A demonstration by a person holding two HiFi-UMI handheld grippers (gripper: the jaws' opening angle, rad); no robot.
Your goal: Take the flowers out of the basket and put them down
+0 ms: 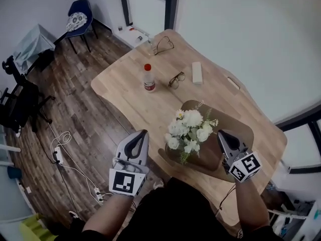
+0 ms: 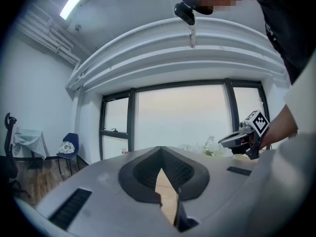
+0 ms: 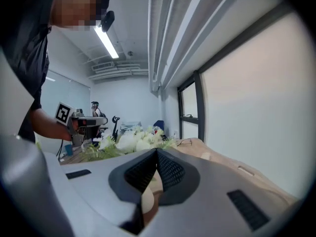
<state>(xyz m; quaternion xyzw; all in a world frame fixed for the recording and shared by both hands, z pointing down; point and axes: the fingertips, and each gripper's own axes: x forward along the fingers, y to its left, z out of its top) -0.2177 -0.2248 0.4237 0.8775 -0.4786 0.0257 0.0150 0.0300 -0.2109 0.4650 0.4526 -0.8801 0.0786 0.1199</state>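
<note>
Wooden tabletop (image 1: 125, 84) carries everything here, and the flowers (image 1: 190, 129) stand between the two tongs, white blooms with green sprigs still upright in the dark brown basket (image 1: 233, 122). The left tongs (image 1: 144, 132) hang at the near edge of the tabletop, just left of the bouquet, their tips pressed together with nothing between them. The right tongs (image 1: 220, 133) hover over the basket's right side, just beside the blooms, likewise closed and empty. Neither pair touches the flowers or the basket.

Well beyond the left tongs a clear bottle (image 1: 148, 78) with a red cap stands upright. Right of it, ahead of the flowers, lie glasses (image 1: 176, 79), and just past those a small white block (image 1: 197, 72). A second glasses (image 1: 164, 45) pair rests near the far edge, well apart from both tongs. All of these lie farther out than the basket, not between the tongs and the bouquet.

Far to the left of the left tongs, on the plank floor (image 1: 90, 114), white cables (image 1: 62, 144) trail beside the tabletop, and a blue chair (image 1: 77, 19) stands against the far wall.
</note>
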